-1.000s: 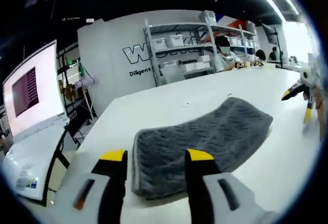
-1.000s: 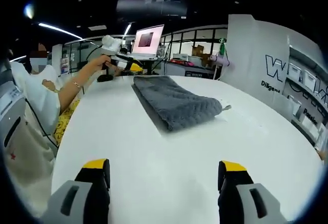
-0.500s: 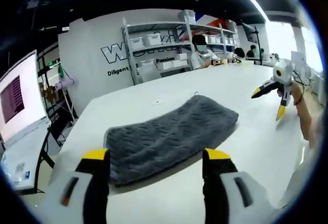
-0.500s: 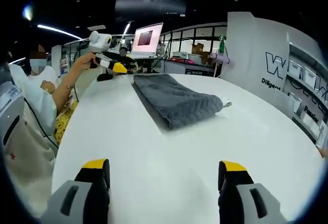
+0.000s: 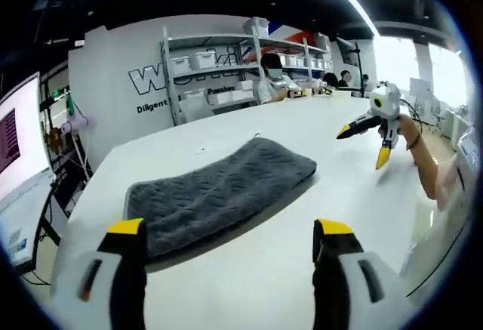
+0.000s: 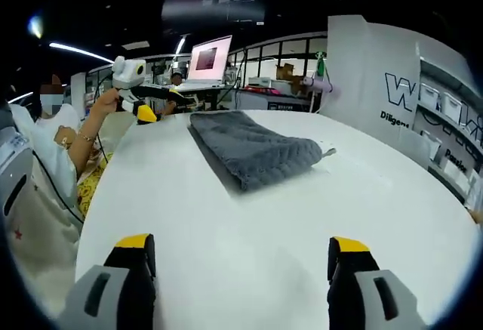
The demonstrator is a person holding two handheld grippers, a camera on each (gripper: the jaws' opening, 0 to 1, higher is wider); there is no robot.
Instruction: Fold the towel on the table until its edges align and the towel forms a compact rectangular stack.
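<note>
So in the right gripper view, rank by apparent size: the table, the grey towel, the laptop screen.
1. Table, largest by far.
2. Grey towel.
3. Laptop screen, smallest as seen, though it sits farther from the camera, so its true size is unsure.

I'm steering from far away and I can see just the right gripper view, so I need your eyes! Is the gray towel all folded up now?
Observer: In the left gripper view the towel lies as one folded gray stack on the white table, nothing gripping it.
Operator: Where is my own gripper?
Observer: The right gripper is held up past the towel's far end, jaws open.
Operator: What's behind it?
Observer: Shelves with bins stand against the wall.
Operator: And the left gripper's jaws?
Observer: The left gripper hovers near the towel's near end, jaws wide apart.
</note>
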